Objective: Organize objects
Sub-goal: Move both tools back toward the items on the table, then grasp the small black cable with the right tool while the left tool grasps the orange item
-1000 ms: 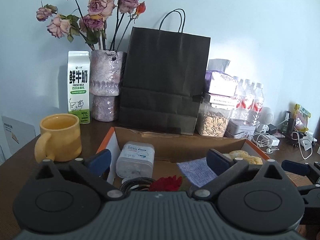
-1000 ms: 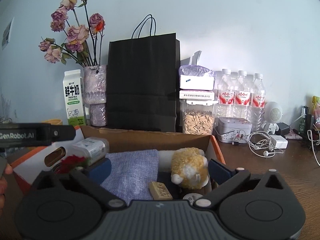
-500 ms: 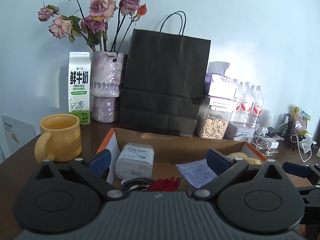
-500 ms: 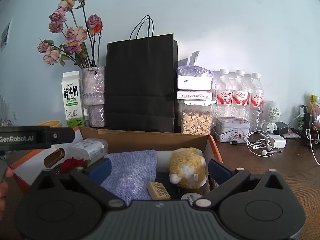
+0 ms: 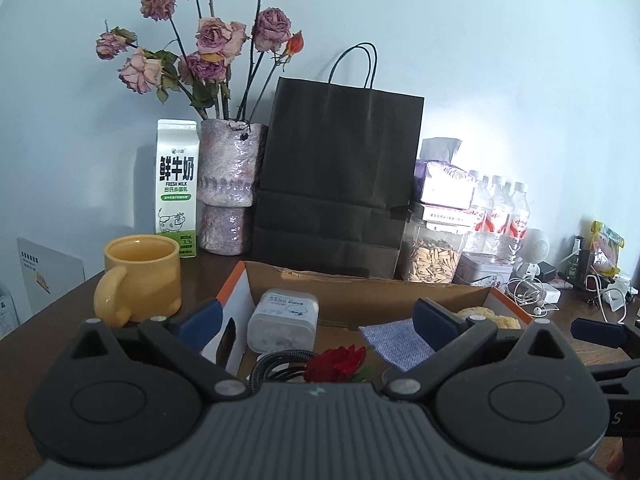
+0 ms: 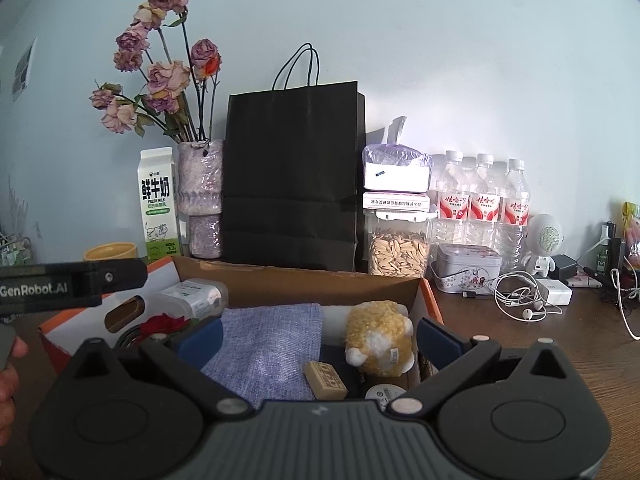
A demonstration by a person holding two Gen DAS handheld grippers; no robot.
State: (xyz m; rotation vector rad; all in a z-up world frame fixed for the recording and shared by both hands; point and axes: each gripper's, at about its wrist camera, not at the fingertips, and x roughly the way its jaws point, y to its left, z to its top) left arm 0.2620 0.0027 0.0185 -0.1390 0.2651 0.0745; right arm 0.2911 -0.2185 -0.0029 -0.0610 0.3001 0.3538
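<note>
An open cardboard box (image 5: pixel 360 290) (image 6: pixel 280 280) sits on the dark wooden table. It holds a white plastic container (image 5: pixel 282 320) (image 6: pixel 188 296), a red rose (image 5: pixel 336 362) (image 6: pixel 162 324), a blue-grey cloth (image 5: pixel 396 342) (image 6: pixel 268 344), a yellow plush toy (image 6: pixel 378 338), a tan eraser block (image 6: pixel 325 380) and a black cable (image 5: pixel 276 362). My left gripper (image 5: pixel 316 316) is open and empty above the box's left part. My right gripper (image 6: pixel 318 334) is open and empty above the cloth and plush.
A yellow mug (image 5: pixel 138 278), a milk carton (image 5: pixel 176 186), a vase of dried roses (image 5: pixel 228 184), a black paper bag (image 5: pixel 336 176), a seed jar (image 6: pixel 398 246), water bottles (image 6: pixel 484 200), a tin (image 6: pixel 468 266) and earphone cables (image 6: pixel 520 298) stand behind and right of the box.
Both views shifted slightly, showing more of the flowers above; both grippers seem to have tilted or drawn back a little. Both stay open and empty, and the box contents are unchanged.
</note>
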